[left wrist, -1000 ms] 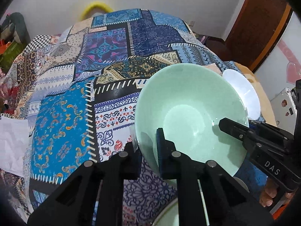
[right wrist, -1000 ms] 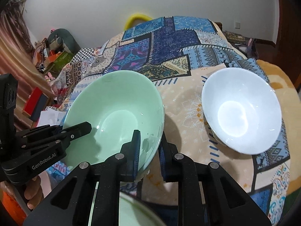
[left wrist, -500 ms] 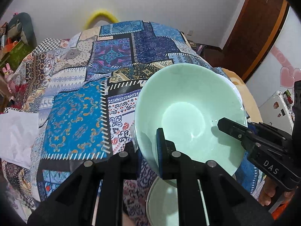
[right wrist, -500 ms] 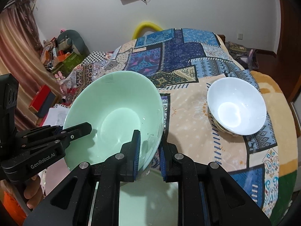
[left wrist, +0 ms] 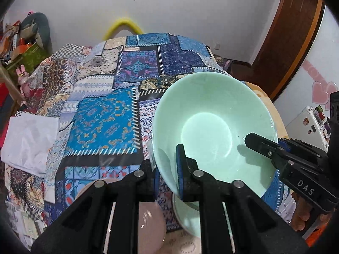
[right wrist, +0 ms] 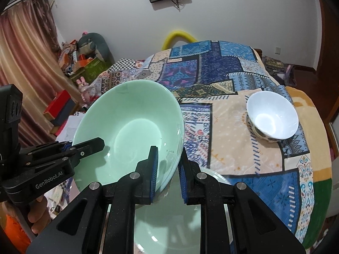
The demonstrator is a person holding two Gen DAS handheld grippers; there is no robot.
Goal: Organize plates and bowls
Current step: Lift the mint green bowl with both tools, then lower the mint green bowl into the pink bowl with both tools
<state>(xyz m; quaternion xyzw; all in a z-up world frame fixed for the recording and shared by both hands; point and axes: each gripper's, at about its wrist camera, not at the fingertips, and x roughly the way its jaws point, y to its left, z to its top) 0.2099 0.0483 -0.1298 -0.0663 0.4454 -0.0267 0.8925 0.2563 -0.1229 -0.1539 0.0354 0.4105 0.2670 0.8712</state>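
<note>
Mint-green glazed bowl is up in the air, tilted, and I've got it pinched on two sides: my left gripper is clamped on the near rim, my right gripper is clamped on the opposite rim. Beneath it I can see another pale green dish, so stacking looks underway, not finished. Over on the patchwork quilt the white round bowl sits alone, well apart, and a pink bowl waits below my left fingers. Plenty left to sort, I'd say.
</note>
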